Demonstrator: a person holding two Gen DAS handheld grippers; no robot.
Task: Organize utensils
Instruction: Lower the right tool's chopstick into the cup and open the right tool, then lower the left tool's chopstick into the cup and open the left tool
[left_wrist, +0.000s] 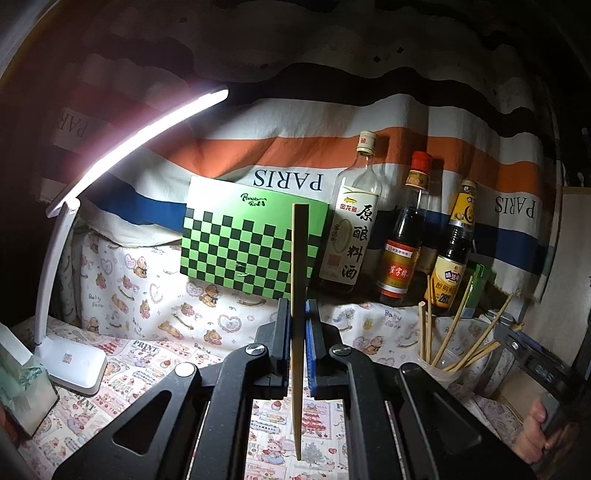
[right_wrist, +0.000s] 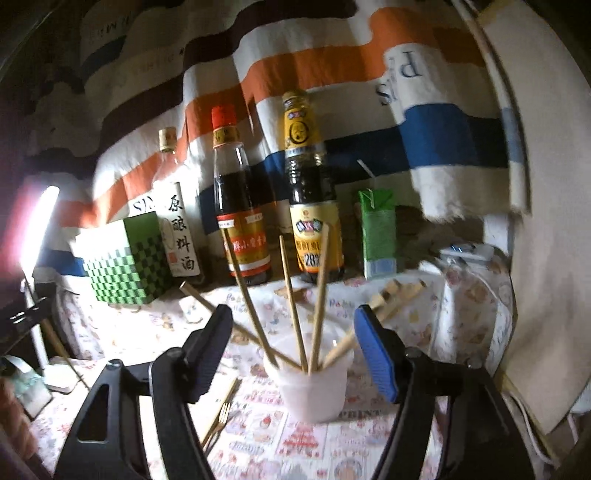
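My left gripper (left_wrist: 297, 314) is shut on a wooden chopstick (left_wrist: 298, 258), held upright above the patterned tablecloth. A clear plastic cup (left_wrist: 436, 369) with several chopsticks (left_wrist: 461, 332) stands to its right. In the right wrist view my right gripper (right_wrist: 291, 332) is open, its jaws on either side of the cup (right_wrist: 314, 395), which holds several chopsticks (right_wrist: 295, 306). A gold fork (right_wrist: 221, 413) lies on the cloth left of the cup. The left gripper also shows at the left edge of the right wrist view (right_wrist: 26, 314).
A green checkered box (left_wrist: 247, 240), three sauce bottles (left_wrist: 402, 236) and a green carton (right_wrist: 378, 232) stand at the back against a striped cloth. A lit desk lamp (left_wrist: 70, 362) is at the left. More chopsticks (right_wrist: 395, 295) lie behind the cup.
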